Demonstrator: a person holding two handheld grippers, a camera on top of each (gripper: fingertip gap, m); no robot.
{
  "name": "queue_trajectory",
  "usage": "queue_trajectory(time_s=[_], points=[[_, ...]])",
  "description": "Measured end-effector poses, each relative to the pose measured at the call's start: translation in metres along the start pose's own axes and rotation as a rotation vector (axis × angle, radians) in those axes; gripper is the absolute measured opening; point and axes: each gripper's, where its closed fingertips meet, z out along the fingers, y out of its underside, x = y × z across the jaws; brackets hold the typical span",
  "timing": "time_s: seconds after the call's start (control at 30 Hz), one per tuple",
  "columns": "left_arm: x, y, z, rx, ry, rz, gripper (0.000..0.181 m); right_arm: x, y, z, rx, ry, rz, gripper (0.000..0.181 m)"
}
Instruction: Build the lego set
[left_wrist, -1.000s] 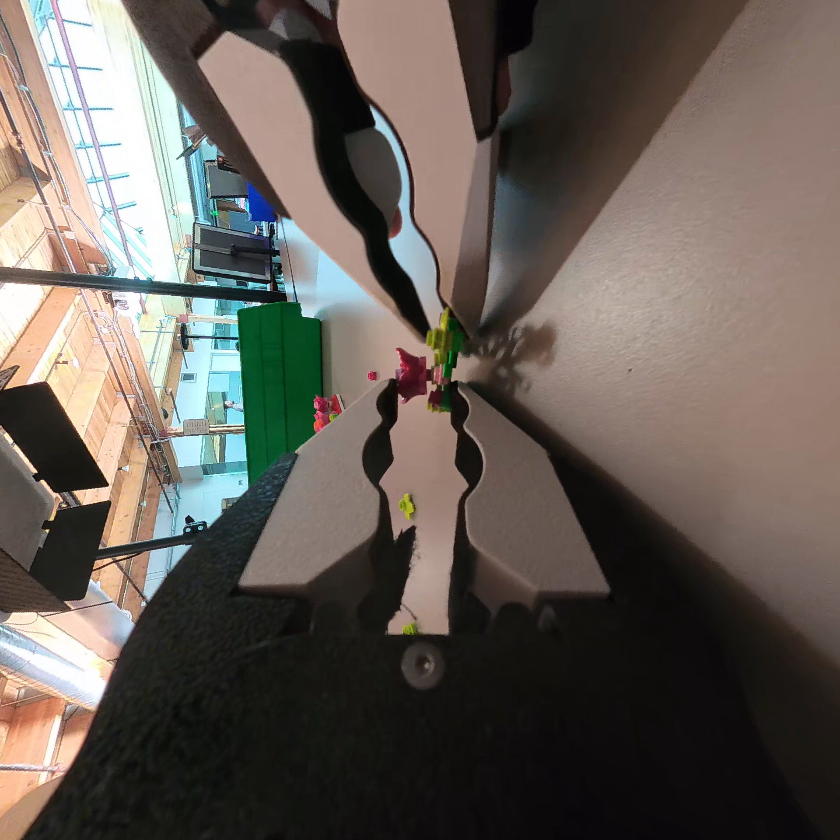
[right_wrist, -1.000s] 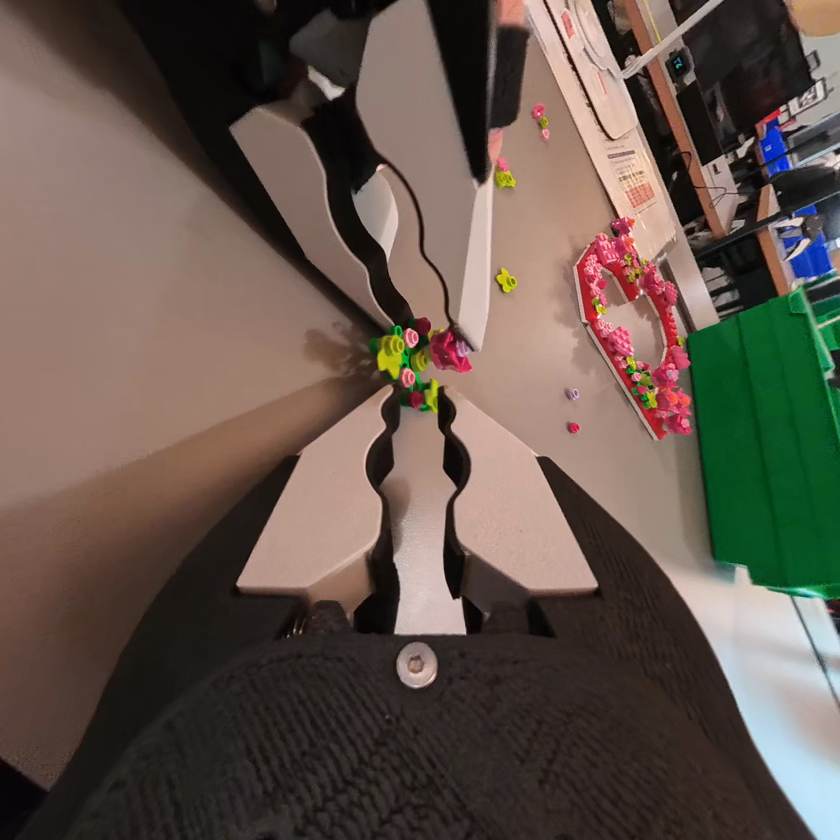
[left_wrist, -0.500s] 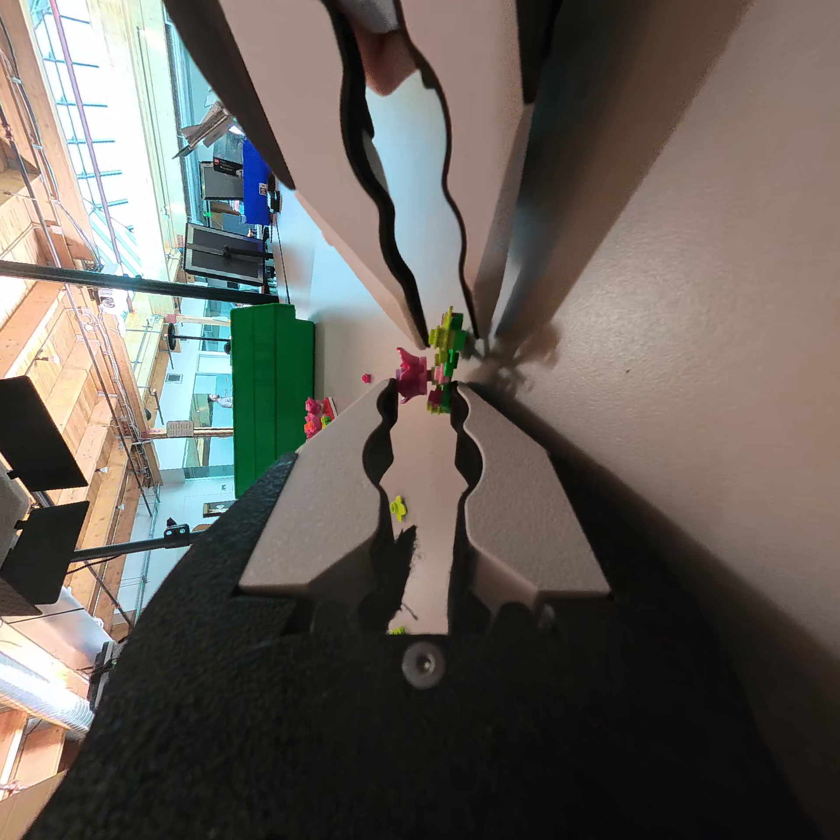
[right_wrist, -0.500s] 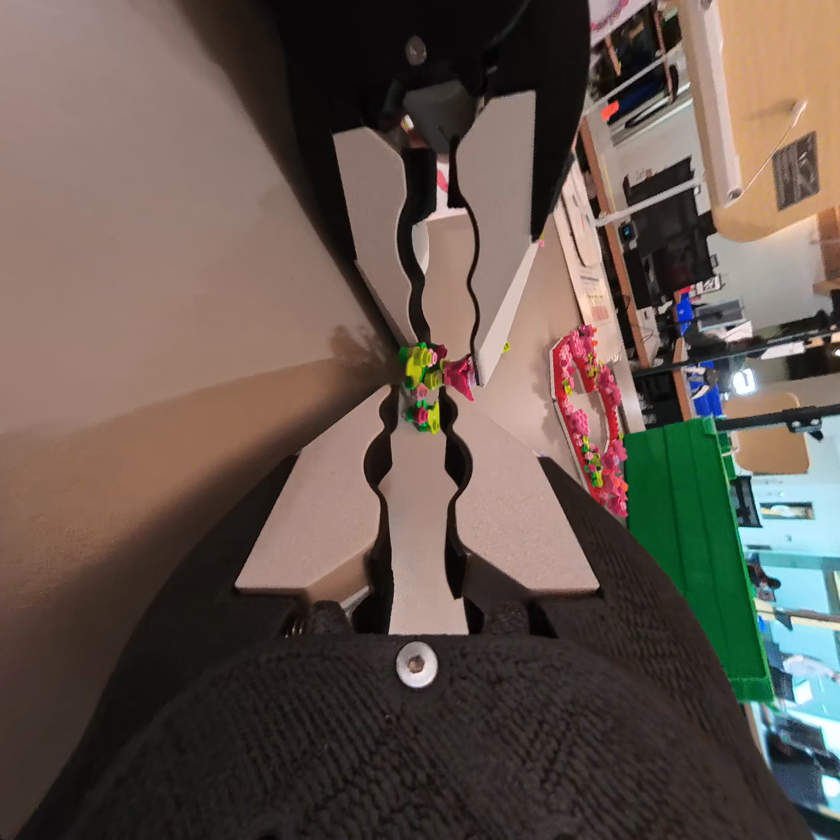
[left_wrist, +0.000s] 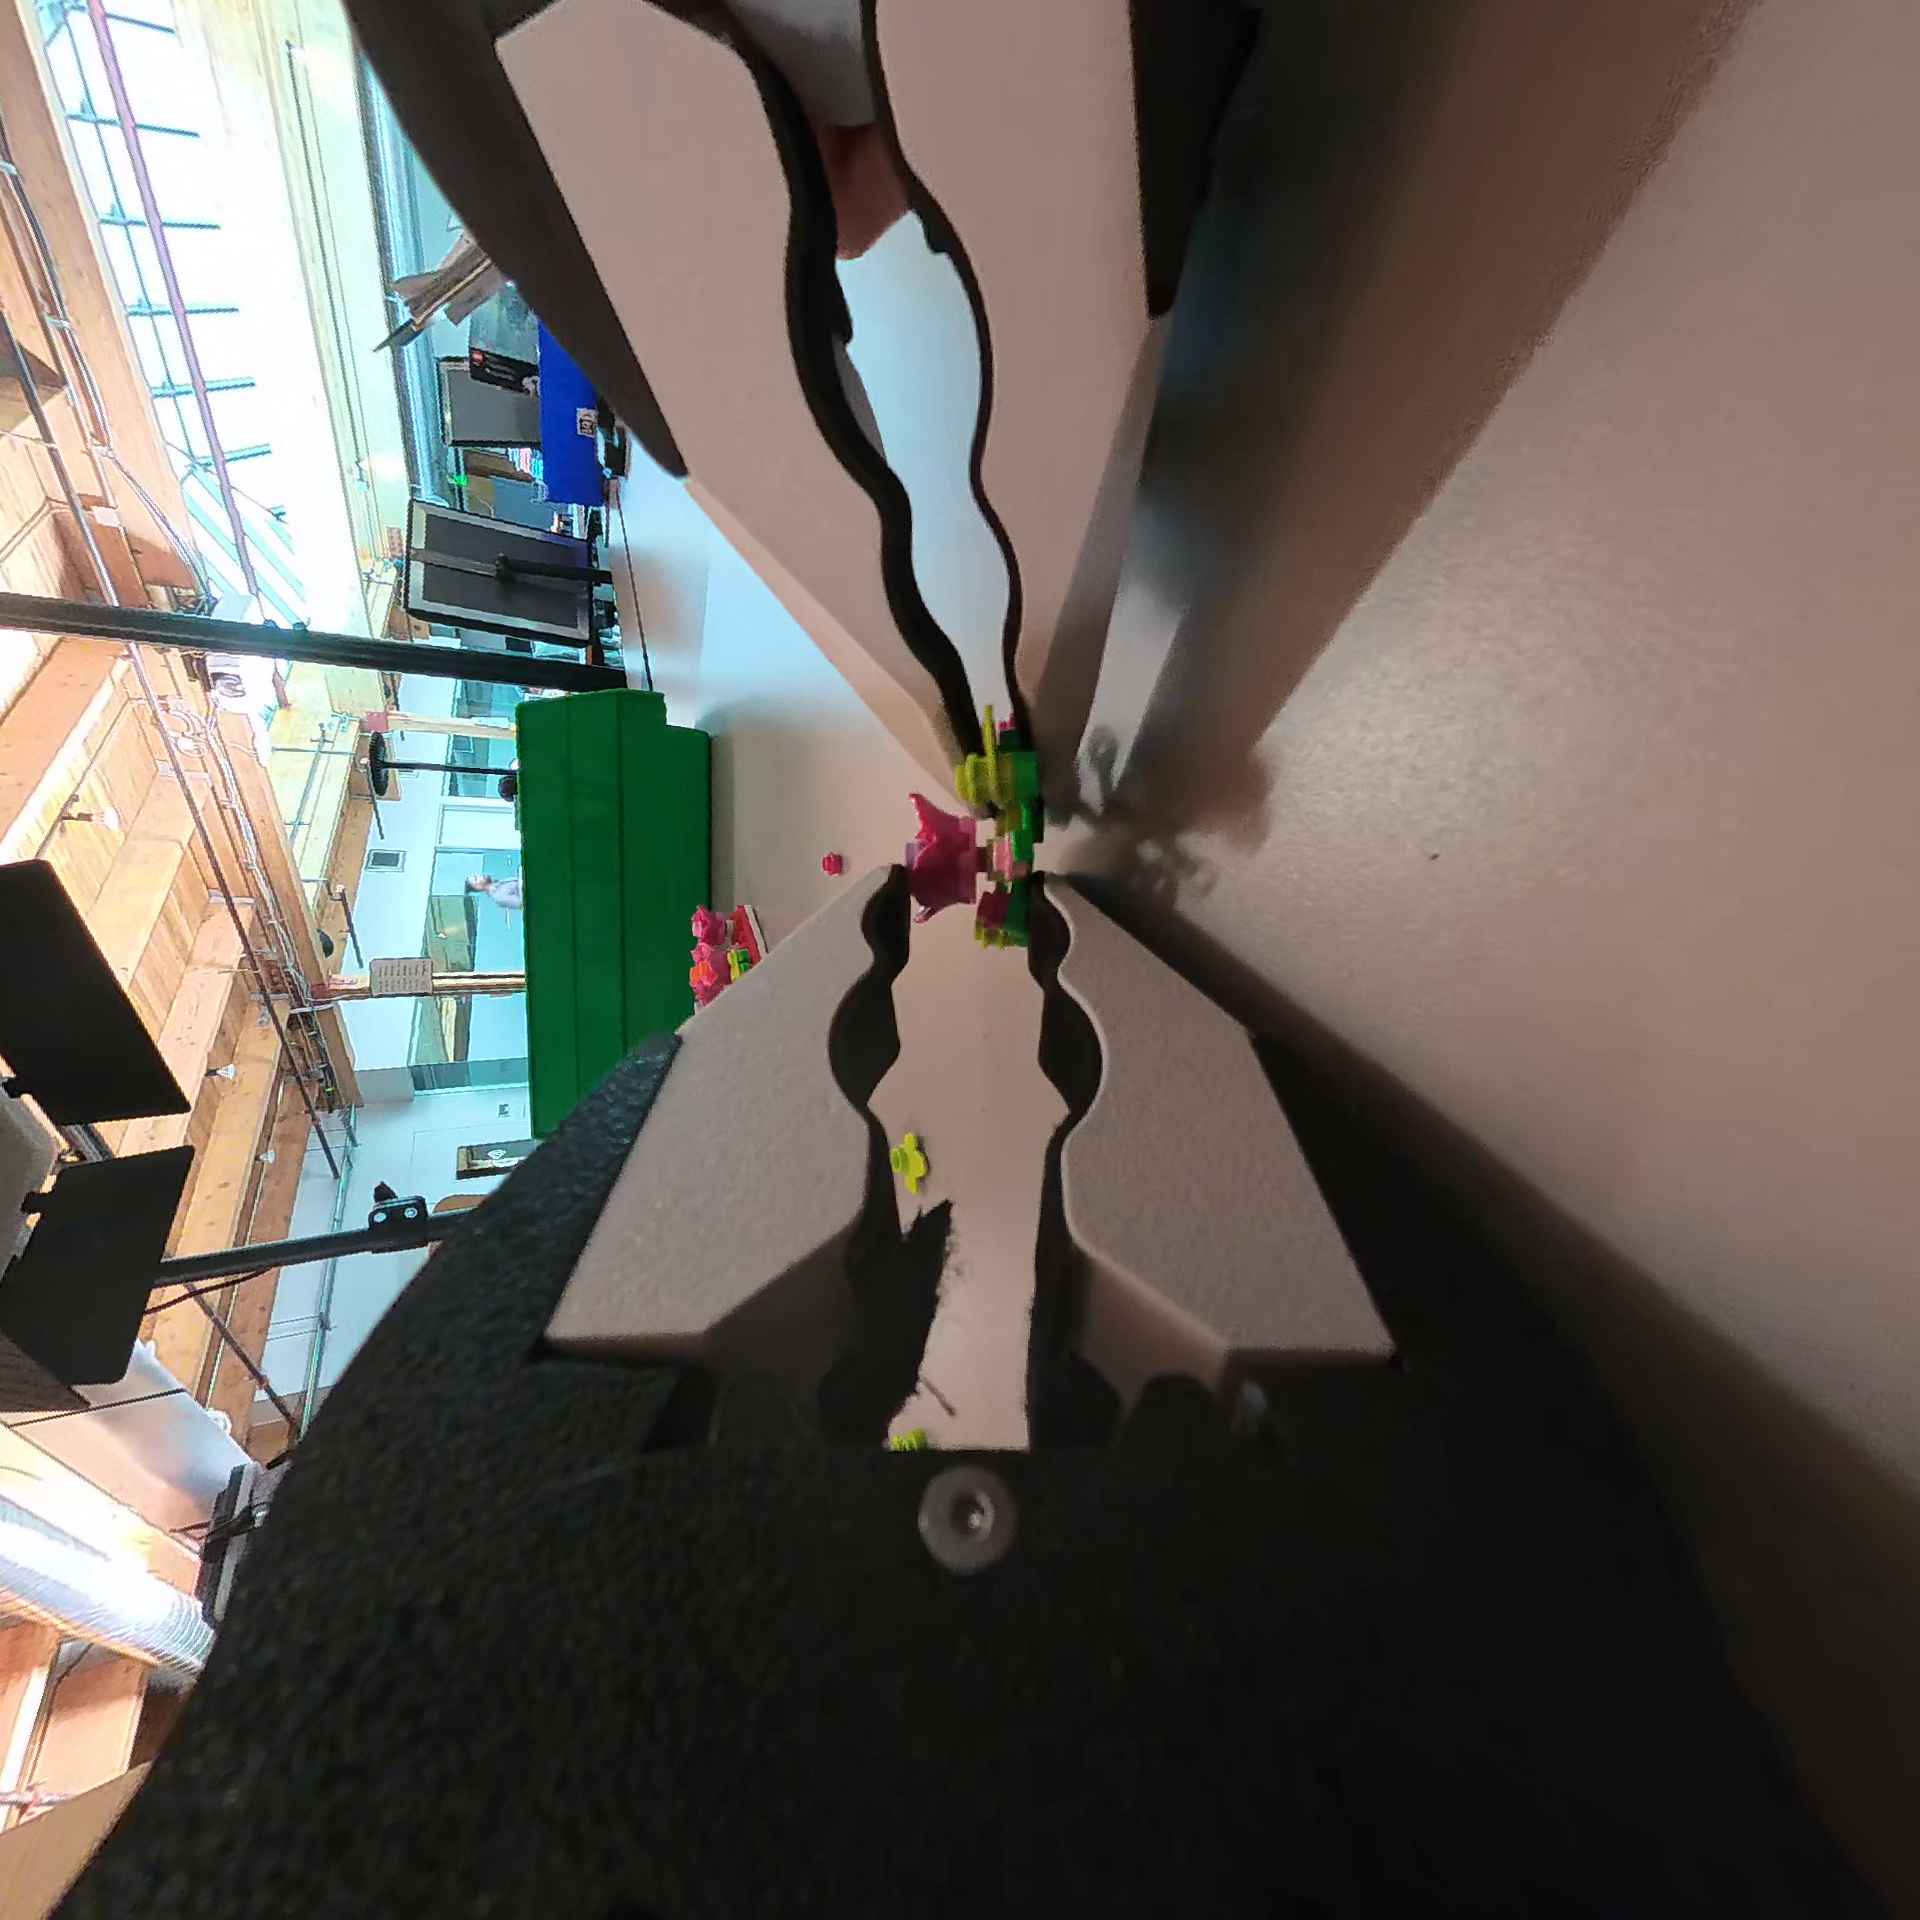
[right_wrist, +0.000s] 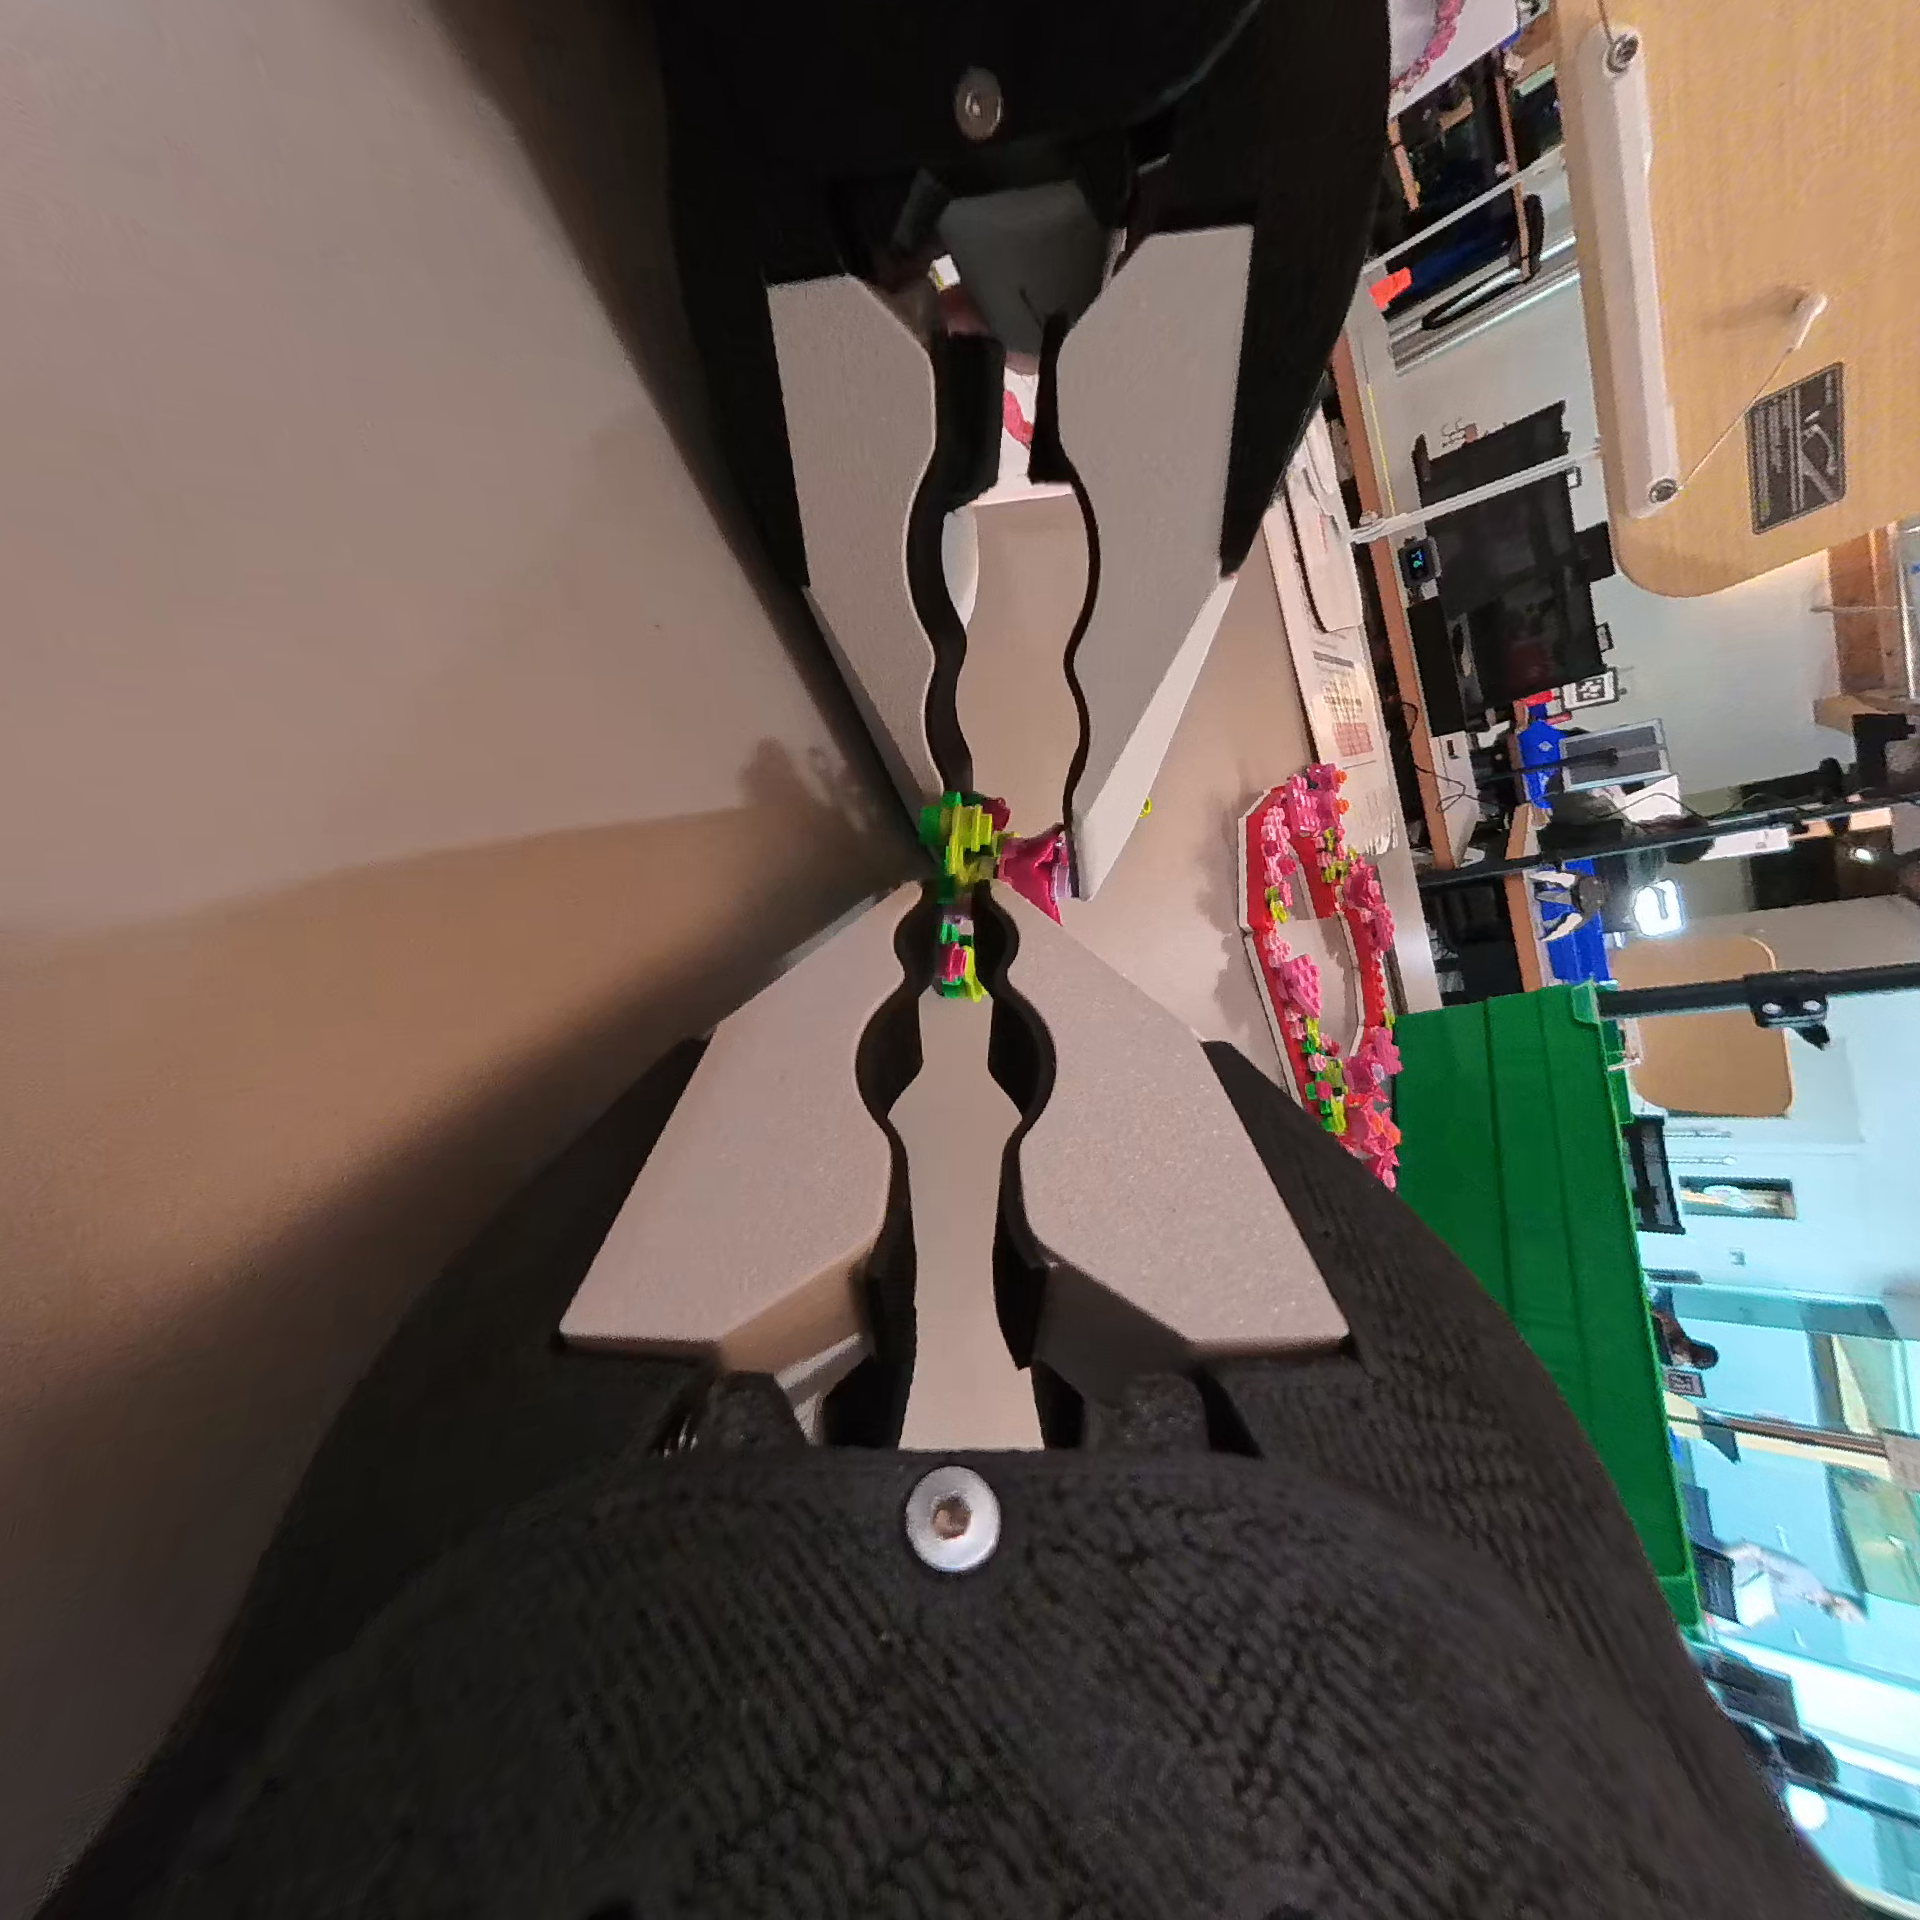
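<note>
Since a second ago the right gripper (right_wrist: 961, 920) has swung round to face the left gripper (left_wrist: 971, 883) almost head-on, and both have kept the flower cluster (right_wrist: 961, 857) between them. Seen from the right wrist, the right gripper's jaws stand narrow, clamped on the cluster's lower green and lime end, while the left gripper (right_wrist: 1013, 831) comes in from above with a wider gap, one tip against the magenta flower (right_wrist: 1034, 868) and the other at the lime part. From the left wrist, the left gripper's tips sit at the cluster (left_wrist: 992, 831) with the magenta flower (left_wrist: 940, 852) at the left one; whether they press it I cannot tell. The right gripper (left_wrist: 987, 727) closes on the cluster's top there.

Only the right wrist view shows the pink and red heart (right_wrist: 1320, 966) lying flat on the table (right_wrist: 364, 623), beside the green bin (right_wrist: 1507, 1195). The left wrist view hides most of the heart behind its own finger, but shows a loose lime piece (left_wrist: 907, 1161) and a small red stud (left_wrist: 830, 862) on the table (left_wrist: 1558, 831), and the bin (left_wrist: 613, 883) beyond.
</note>
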Motion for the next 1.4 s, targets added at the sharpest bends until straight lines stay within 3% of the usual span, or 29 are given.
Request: queue_trajectory(time_s=[0.33,0.47,0.63,0.93,1.13,1.4], points=[[0.000,-0.002,0.000,0.016,-0.005,-0.090,0.021,0.000,-0.001,-0.002,0.018,0.054,0.018,0.010],[-0.002,0.002,0.002,-0.008,-0.025,-0.087,0.021,-0.001,0.000,-0.013,0.037,0.025,0.039,0.028],[-0.018,0.001,-0.002,0.022,-0.091,-0.177,0.021,0.014,0.005,-0.028,0.116,0.025,0.214,0.039],[-0.025,0.004,-0.005,0.055,-0.118,-0.251,0.007,0.023,0.005,-0.015,0.151,0.052,-0.003,0.028],[-0.016,0.014,-0.002,0.022,-0.069,-0.279,0.013,0.023,0.016,-0.016,0.149,0.031,0.052,0.028],[-0.010,0.023,-0.001,-0.042,-0.037,-0.252,0.026,0.051,0.024,-0.015,0.210,0.190,0.138,0.026]])
